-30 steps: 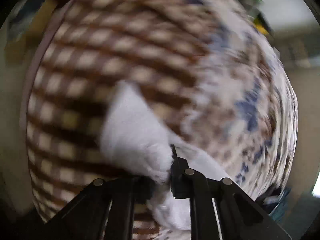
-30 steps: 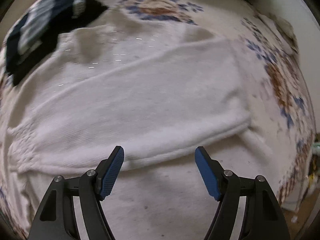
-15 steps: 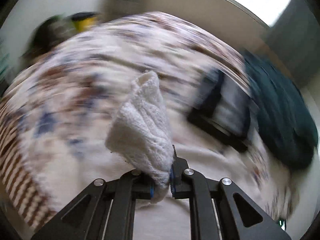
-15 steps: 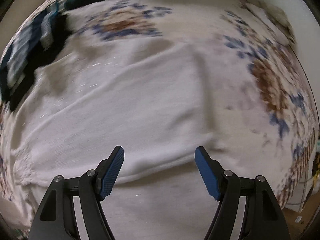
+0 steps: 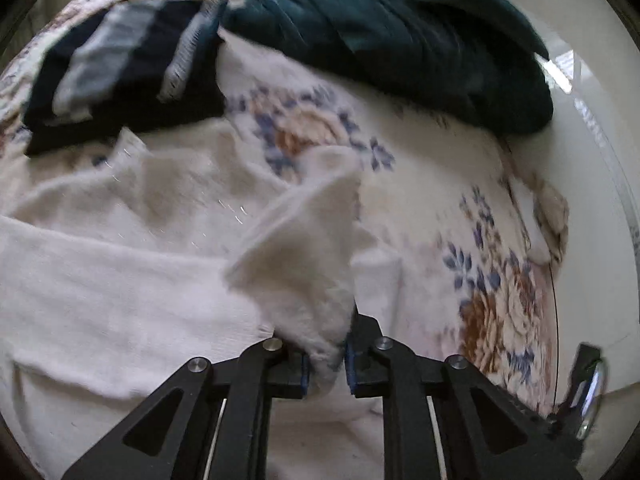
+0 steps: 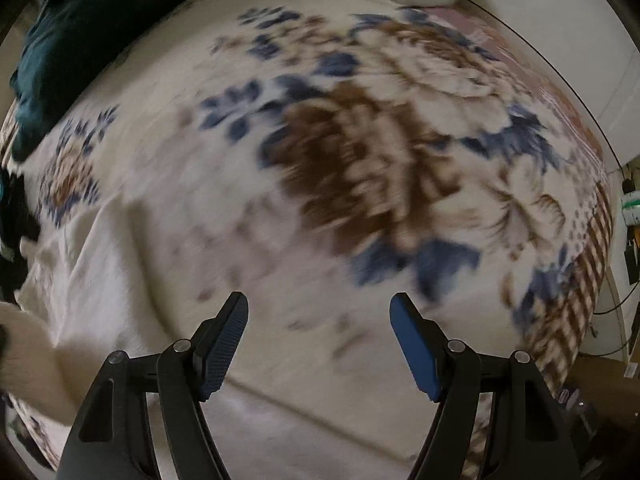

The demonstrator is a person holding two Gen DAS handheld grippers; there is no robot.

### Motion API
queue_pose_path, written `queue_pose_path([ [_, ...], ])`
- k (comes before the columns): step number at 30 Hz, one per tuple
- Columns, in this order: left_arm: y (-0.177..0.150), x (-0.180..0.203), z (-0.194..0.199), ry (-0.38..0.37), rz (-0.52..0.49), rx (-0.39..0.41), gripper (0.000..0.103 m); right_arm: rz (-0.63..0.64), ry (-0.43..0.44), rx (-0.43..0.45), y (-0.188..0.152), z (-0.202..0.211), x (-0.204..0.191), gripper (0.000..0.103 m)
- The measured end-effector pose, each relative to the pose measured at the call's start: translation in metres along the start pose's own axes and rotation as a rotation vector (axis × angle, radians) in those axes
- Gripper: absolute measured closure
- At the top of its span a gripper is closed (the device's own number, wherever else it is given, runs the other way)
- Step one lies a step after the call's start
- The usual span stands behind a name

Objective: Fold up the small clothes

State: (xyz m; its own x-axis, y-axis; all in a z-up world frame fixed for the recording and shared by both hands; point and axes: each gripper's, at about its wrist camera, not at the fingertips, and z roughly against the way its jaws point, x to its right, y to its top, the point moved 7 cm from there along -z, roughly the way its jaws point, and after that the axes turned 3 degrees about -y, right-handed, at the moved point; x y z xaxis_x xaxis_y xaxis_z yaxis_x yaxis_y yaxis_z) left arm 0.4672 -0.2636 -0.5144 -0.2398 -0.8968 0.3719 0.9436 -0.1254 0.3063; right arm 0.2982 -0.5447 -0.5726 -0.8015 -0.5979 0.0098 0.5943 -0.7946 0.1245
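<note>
So the white knit top (image 5: 120, 280) is lying spread on the floral blanket (image 5: 500, 320), and your left gripper (image 5: 326, 364) is clamped down on one end of it, looks like a sleeve or corner, with the fabric bunched up between the pads and standing up in a peak. Compared to half a second ago, that left view has swung way round: it was pointed at the checked edge of the blanket, and now it's looking across the garment's body toward the dark striped clothes (image 5: 116, 68) and the teal bundle (image 5: 400, 32) at the far side. I read that as you carrying the pinched end over the body of the top, so the fold-in is underway but not laid down yet. Your right gripper (image 6: 320, 344) is wide open with nothing in it, and that one's moved too: a second ago it was hovering right over the top's folded edge, now it's mostly over bare floral blanket (image 6: 360, 160), with only the white fabric (image 6: 80, 280) at the left of its view. Everything's pretty motion-blurred, so I can't tell exactly which part of the top you've got. My guess is the next bit is setting that end down flat across the body and letting go, and the risk is the knit dragging the rest of the top out of shape while you swing it.
</note>
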Motion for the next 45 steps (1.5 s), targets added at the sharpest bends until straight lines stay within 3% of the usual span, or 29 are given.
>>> queue_pose_path([
  [1,-0.003,0.002,0.0,0.018,0.0,-0.009,0.078,0.003,0.009,-0.004,0.002,0.001,0.003,0.027],
  [3,-0.004,-0.007,0.006,0.009,0.015,-0.024,0.033,0.019,0.065,-0.023,0.01,0.006,0.005,0.027],
  [5,-0.003,-0.028,0.023,0.049,0.038,-0.002,0.017,0.035,0.126,-0.047,0.01,0.011,-0.004,0.027],
  [8,0.0,-0.081,0.057,0.171,0.083,0.072,0.017,0.097,0.266,-0.086,0.005,0.026,-0.045,0.027],
  [12,0.0,-0.178,0.097,0.421,0.129,0.136,0.017,0.189,0.42,-0.113,-0.008,0.032,-0.123,0.027],
  [16,-0.011,-0.251,0.101,0.526,0.222,0.109,0.017,0.272,0.319,-0.159,-0.021,-0.001,-0.17,0.031],
  [17,-0.014,-0.265,0.101,0.546,0.242,0.1,0.017,0.281,0.305,-0.171,-0.024,-0.007,-0.176,0.049],
  [18,-0.017,-0.279,0.101,0.562,0.26,0.098,0.017,0.304,0.259,-0.177,-0.03,-0.015,-0.181,0.076],
  [20,-0.02,-0.291,0.098,0.567,0.273,0.093,0.017,0.336,0.216,-0.128,-0.033,-0.011,-0.185,0.092],
  [21,-0.019,-0.295,0.098,0.568,0.277,0.091,0.017,0.345,0.21,-0.097,-0.034,-0.006,-0.184,0.094],
  [23,-0.018,-0.301,0.093,0.559,0.277,0.091,0.017,0.358,0.178,-0.018,-0.032,0.009,-0.177,0.094],
  [25,-0.014,-0.306,0.089,0.577,0.262,0.084,0.017,0.349,0.153,0.004,-0.025,0.011,-0.167,0.095],
  [27,-0.012,-0.313,0.082,0.599,0.242,0.068,0.017,0.347,0.141,-0.04,-0.023,-0.003,-0.16,0.094],
  [29,-0.011,-0.323,0.072,0.609,0.224,0.033,0.017,0.358,0.186,-0.09,-0.024,-0.011,-0.165,0.094],
  [31,-0.013,-0.332,0.063,0.605,0.21,0.002,0.016,0.352,0.187,-0.111,-0.02,-0.009,-0.165,0.084],
  [33,-0.014,-0.336,0.061,0.594,0.202,-0.002,0.015,0.326,0.208,-0.069,-0.012,0.009,-0.162,0.066],
  [37,-0.015,-0.331,0.081,0.56,0.222,0.031,0.015,0.298,0.243,0.009,-0.006,0.038,-0.158,0.063],
  [40,-0.025,-0.325,0.084,0.56,0.208,0.021,0.015,0.386,0.19,-0.083,-0.022,0.012,-0.168,0.056],
  [42,-0.04,-0.33,0.071,0.573,0.198,-0.027,0.014,0.447,0.041,-0.185,-0.041,-0.022,-0.16,0.056],
  [45,-0.052,-0.335,0.071,0.535,0.226,-0.026,0.014,0.4,0.061,-0.258,-0.048,-0.015,-0.145,0.056],
])
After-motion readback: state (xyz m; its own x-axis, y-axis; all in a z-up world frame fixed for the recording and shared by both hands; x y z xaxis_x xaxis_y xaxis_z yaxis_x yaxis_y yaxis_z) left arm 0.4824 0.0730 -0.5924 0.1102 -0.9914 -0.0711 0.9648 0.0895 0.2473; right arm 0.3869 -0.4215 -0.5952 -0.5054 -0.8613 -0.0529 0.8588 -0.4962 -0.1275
